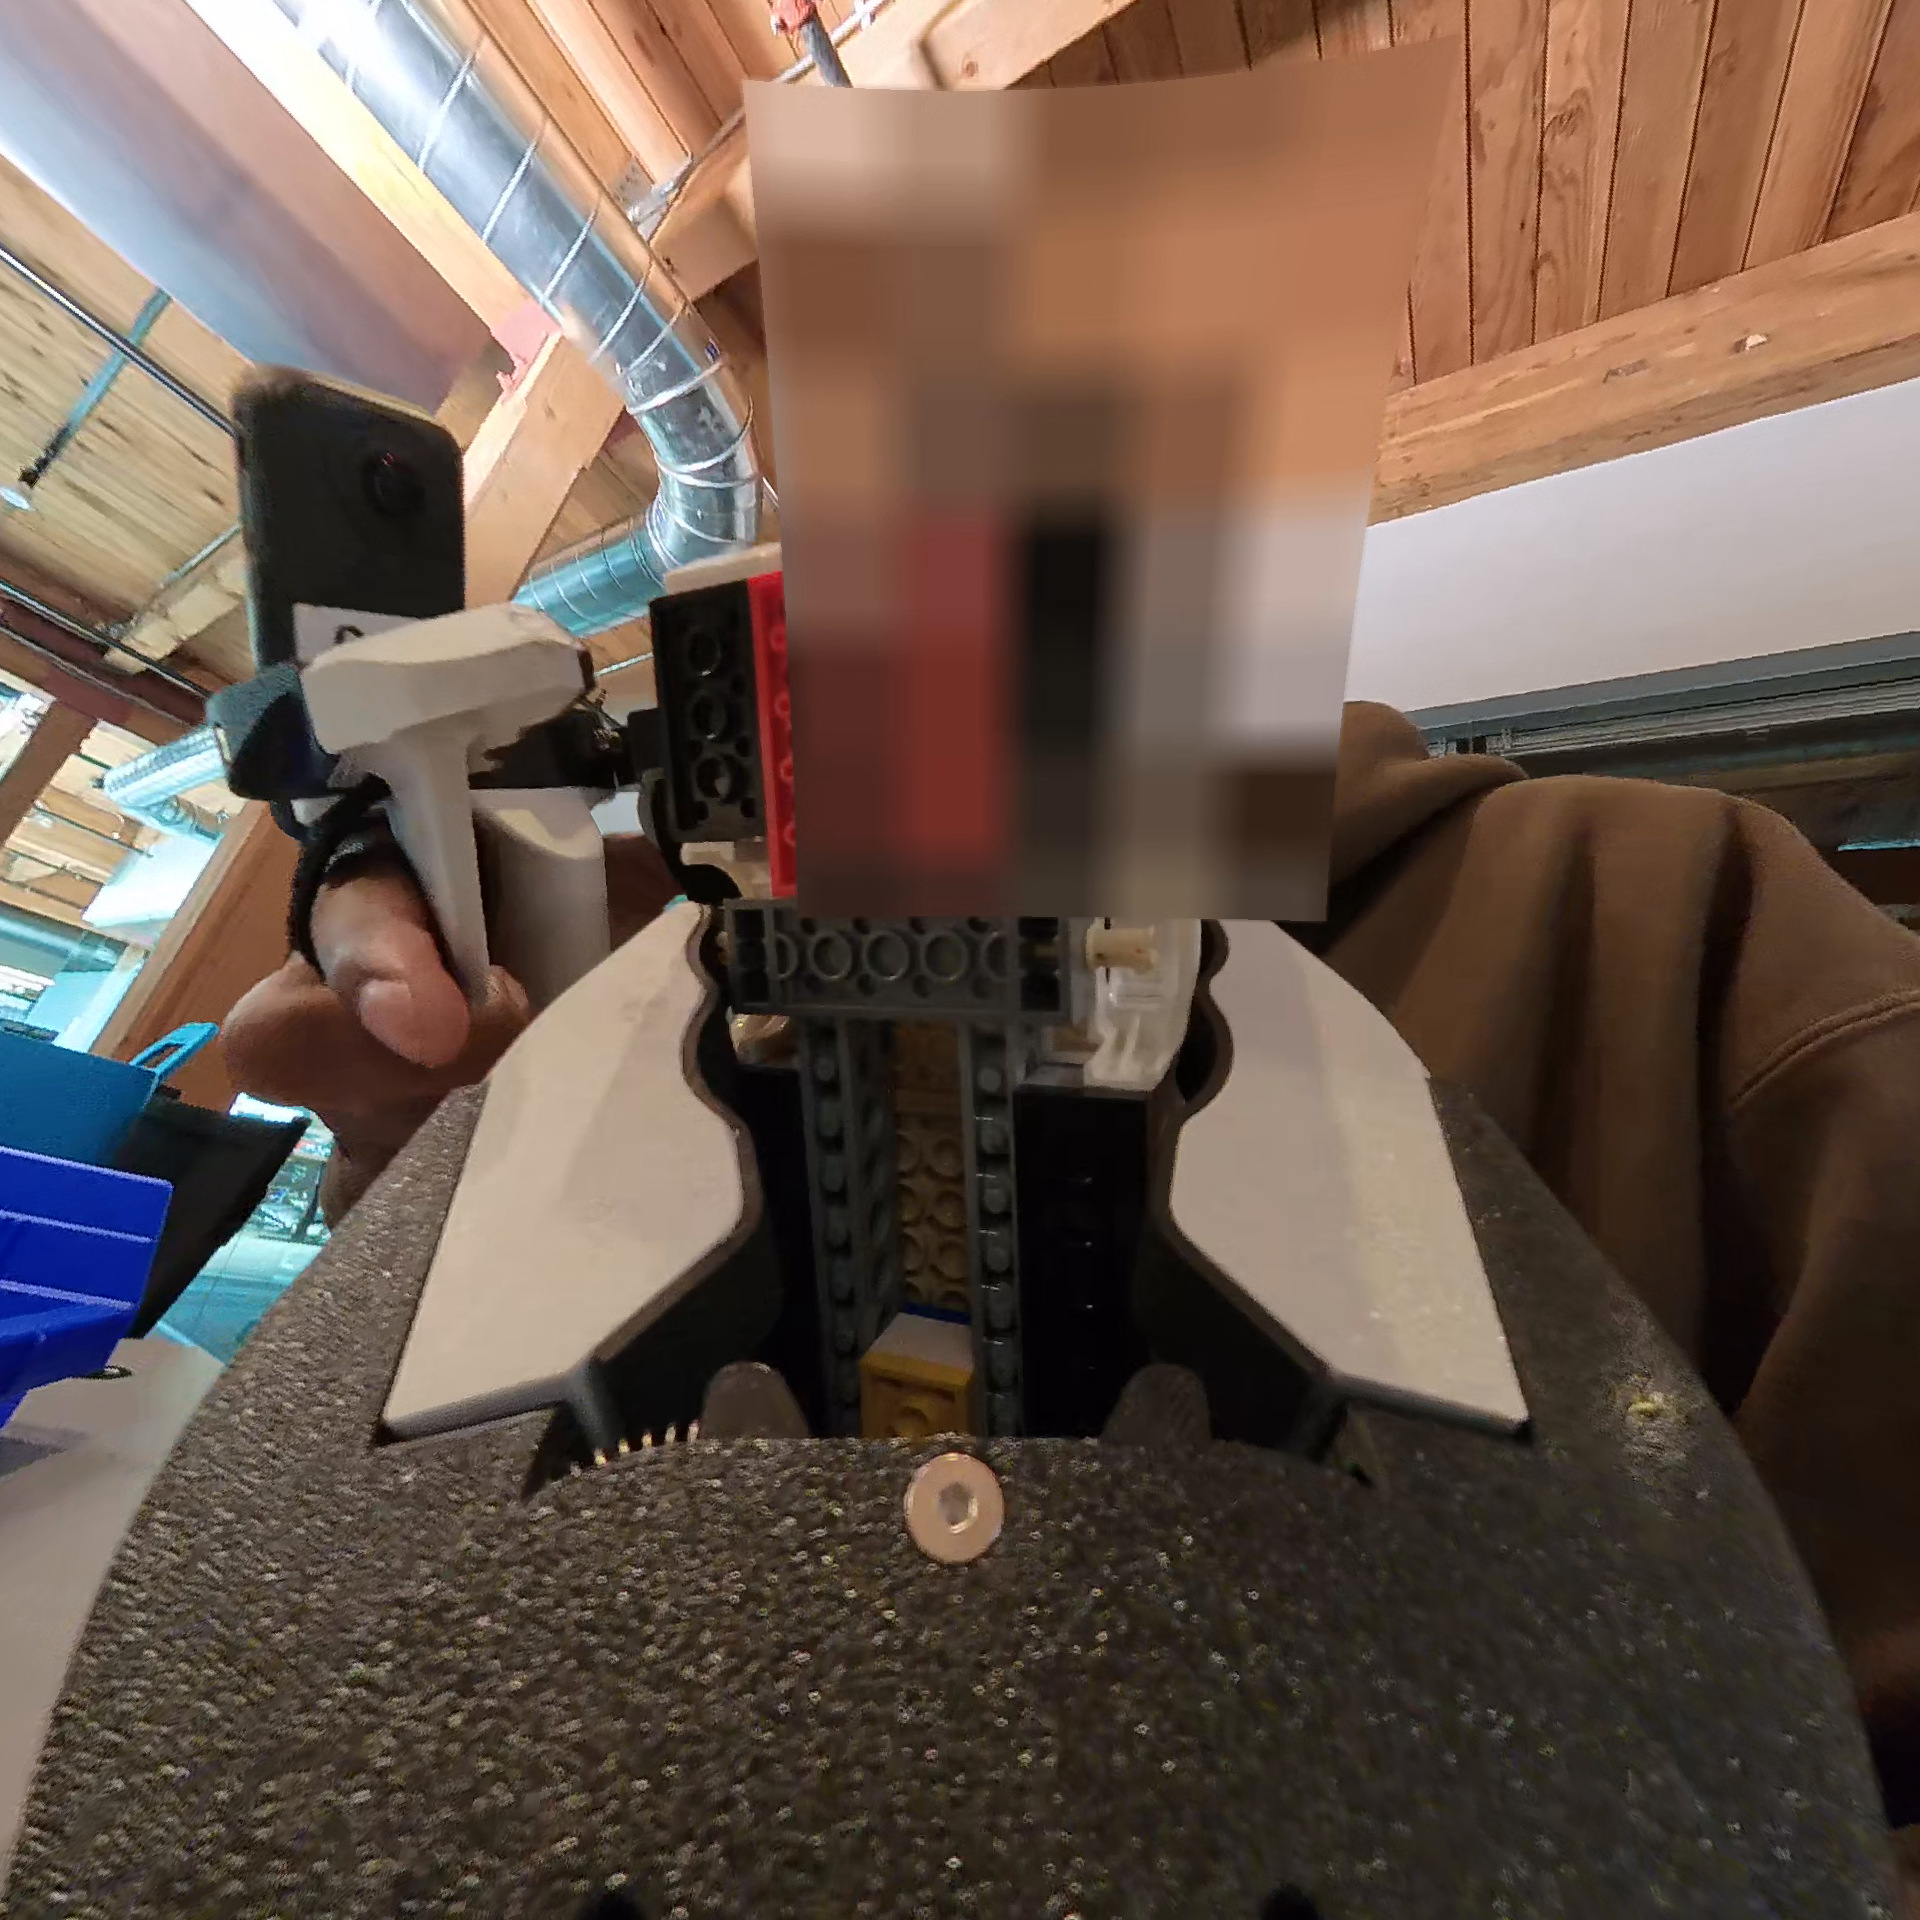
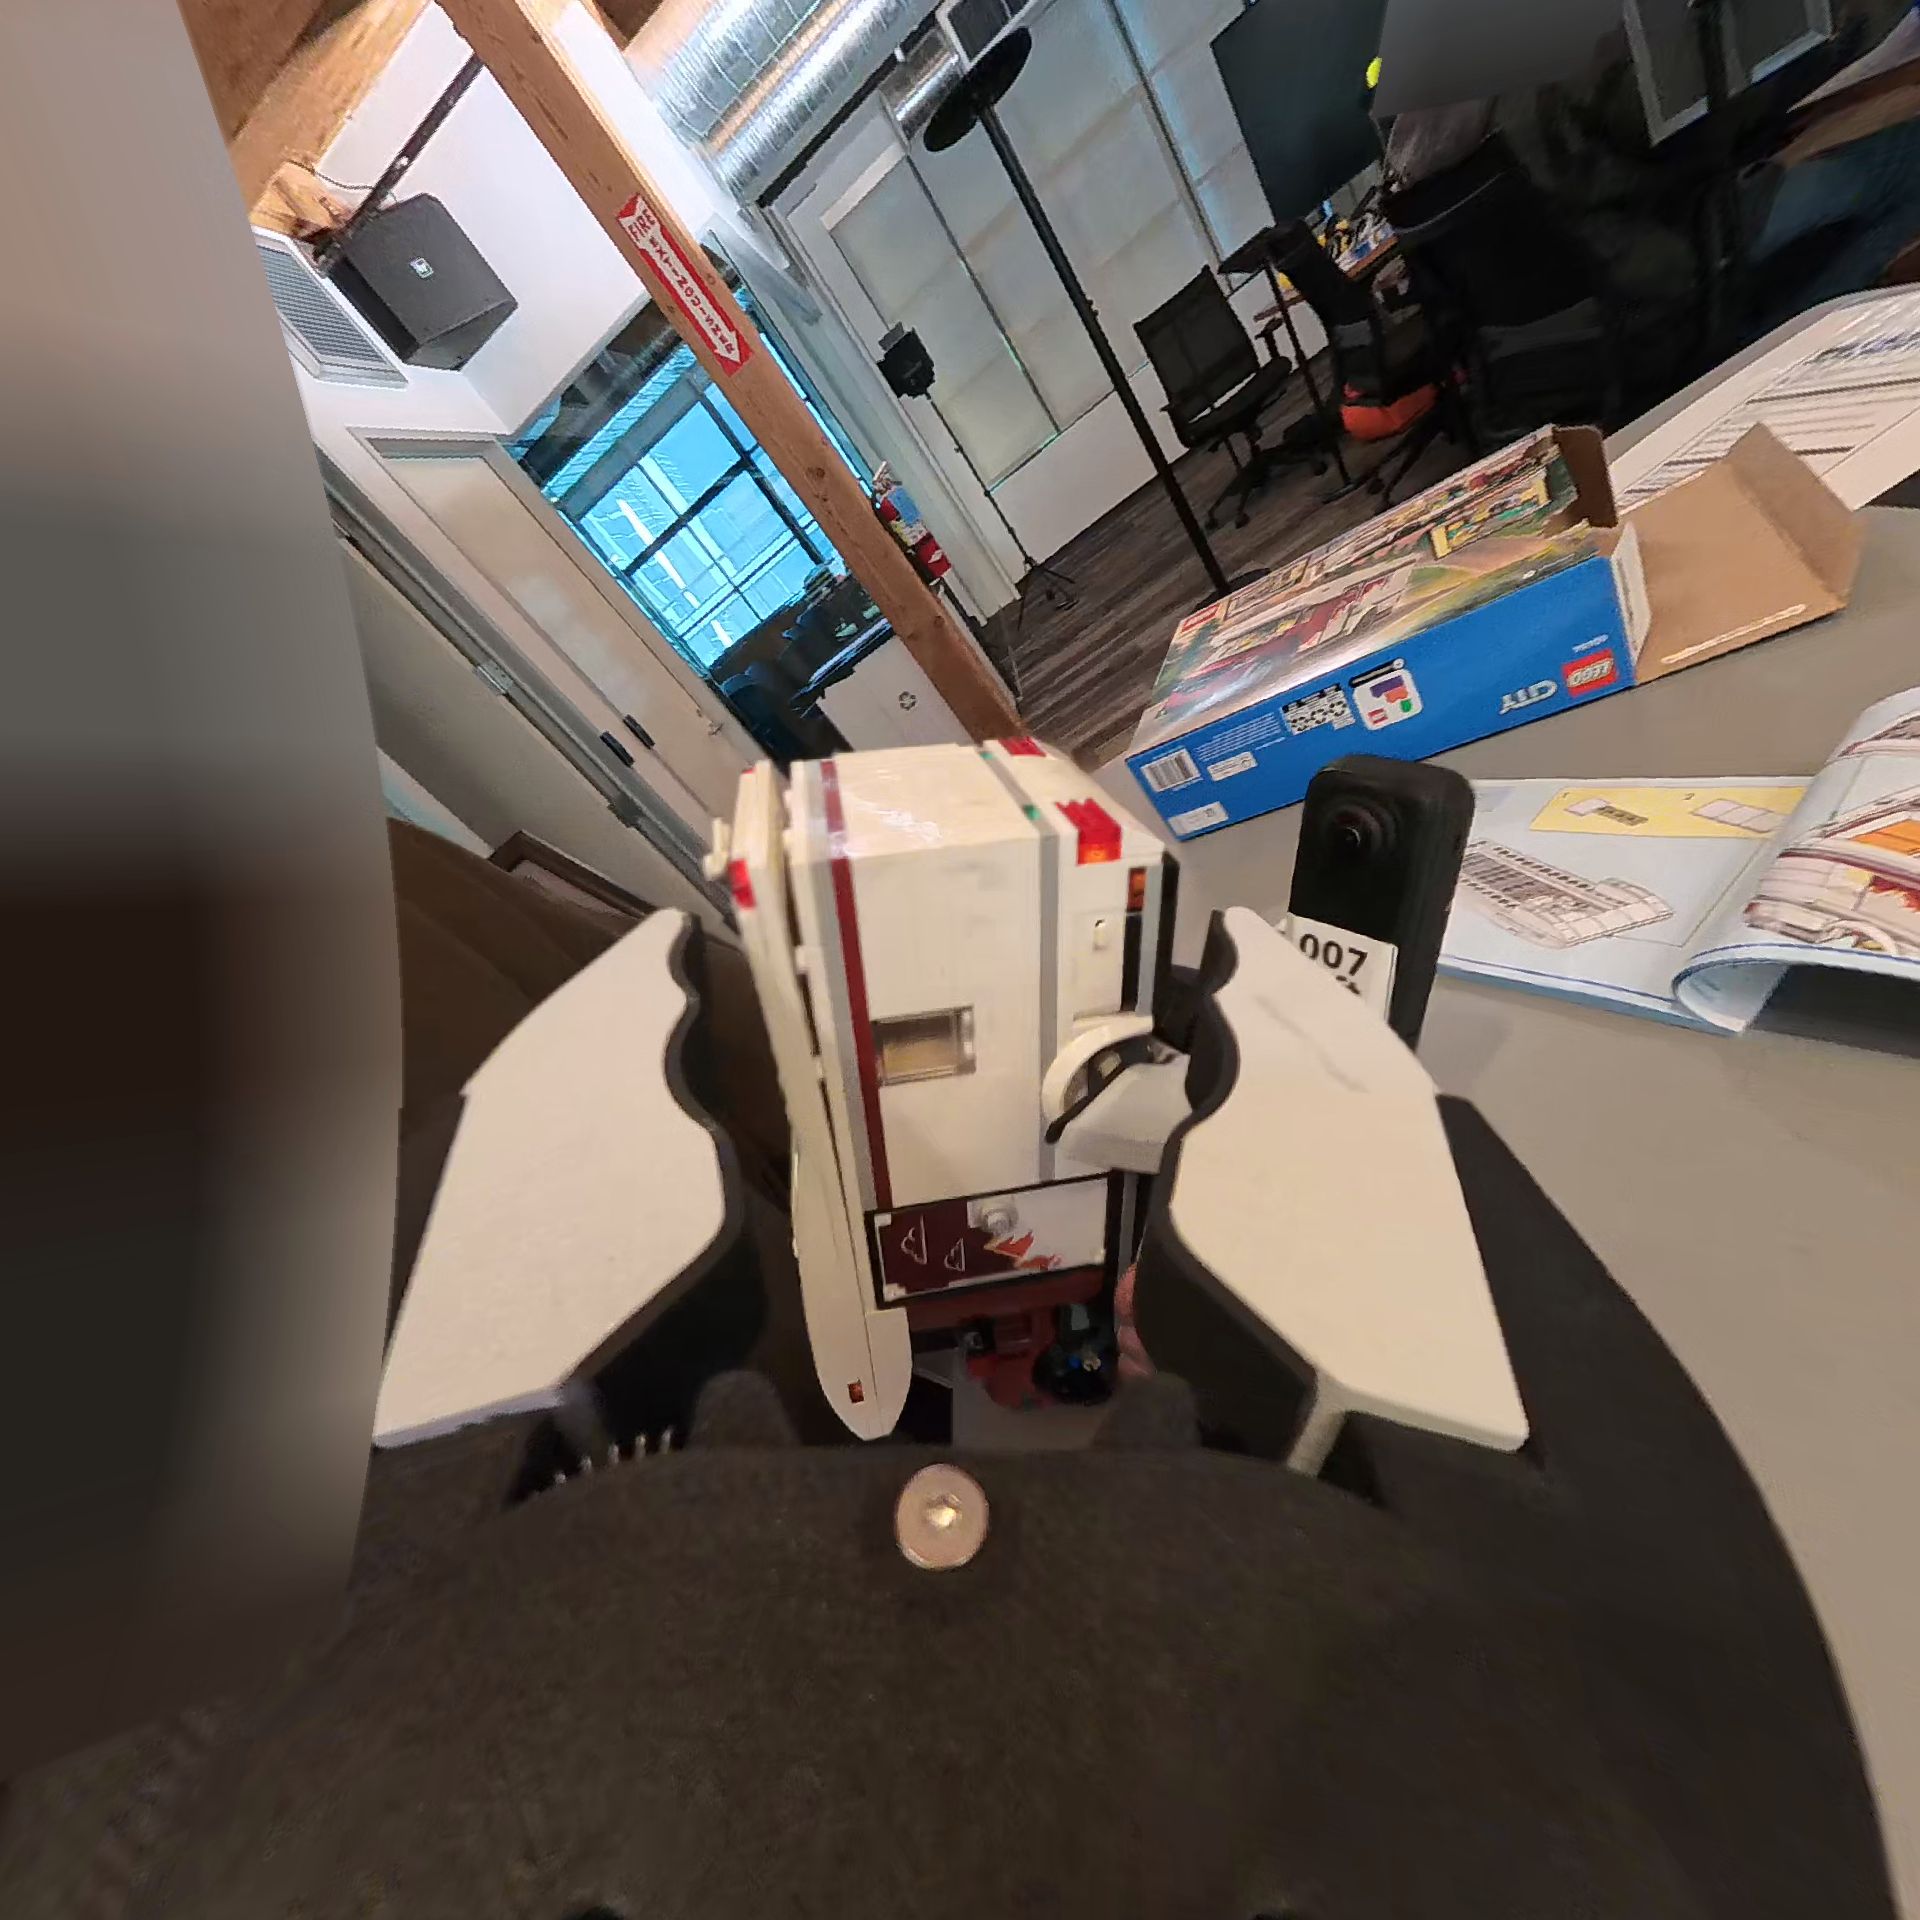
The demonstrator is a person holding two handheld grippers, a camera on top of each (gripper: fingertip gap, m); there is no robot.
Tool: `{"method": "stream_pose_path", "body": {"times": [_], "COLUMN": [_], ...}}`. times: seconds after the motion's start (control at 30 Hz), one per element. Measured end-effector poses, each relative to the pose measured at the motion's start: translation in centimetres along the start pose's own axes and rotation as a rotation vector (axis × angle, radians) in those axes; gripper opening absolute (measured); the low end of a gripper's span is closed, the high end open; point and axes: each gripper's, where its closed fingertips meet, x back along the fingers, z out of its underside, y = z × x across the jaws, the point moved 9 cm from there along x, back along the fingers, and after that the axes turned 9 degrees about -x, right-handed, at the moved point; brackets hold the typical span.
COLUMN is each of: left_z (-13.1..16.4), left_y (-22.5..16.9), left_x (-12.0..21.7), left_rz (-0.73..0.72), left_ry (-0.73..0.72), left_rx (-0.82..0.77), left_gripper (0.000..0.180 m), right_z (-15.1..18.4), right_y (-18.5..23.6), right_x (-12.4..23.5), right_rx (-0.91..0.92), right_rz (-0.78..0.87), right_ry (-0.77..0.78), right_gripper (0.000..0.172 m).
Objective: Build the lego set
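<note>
Boxy, studded brick model fills the spread right hand-held gripper.

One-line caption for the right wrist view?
Right claw spread around a white-and-red brick vehicle; toy box and open instruction booklet on the grey table.

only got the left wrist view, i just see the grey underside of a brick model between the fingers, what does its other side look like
observer: In the right wrist view the brick model is white, with a dark red stripe running down its side.
operator: is the right gripper clamping it
observer: No. The right gripper stands open around it, and a gap shows between the model and the finger on the picture's left.
operator: whats on the table behind it
observer: A blue box with an open cardboard flap lies on the grey table.
</note>
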Motion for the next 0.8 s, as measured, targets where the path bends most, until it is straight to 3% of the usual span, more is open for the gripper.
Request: {"method": "stream_pose_path", "body": {"times": [0.8], "left_z": [1.16], "left_y": [0.41], "left_x": [-0.51], "left_rz": [-0.027], "left_ry": [0.049], "left_rx": [0.028], "left_gripper": [0.085], "right_z": [1.03], "right_y": [-0.2], "right_x": [0.36], "right_rx": [-0.016], "right_rz": [-0.057], "right_ry": [-0.037], "right_gripper": [0.082]}}
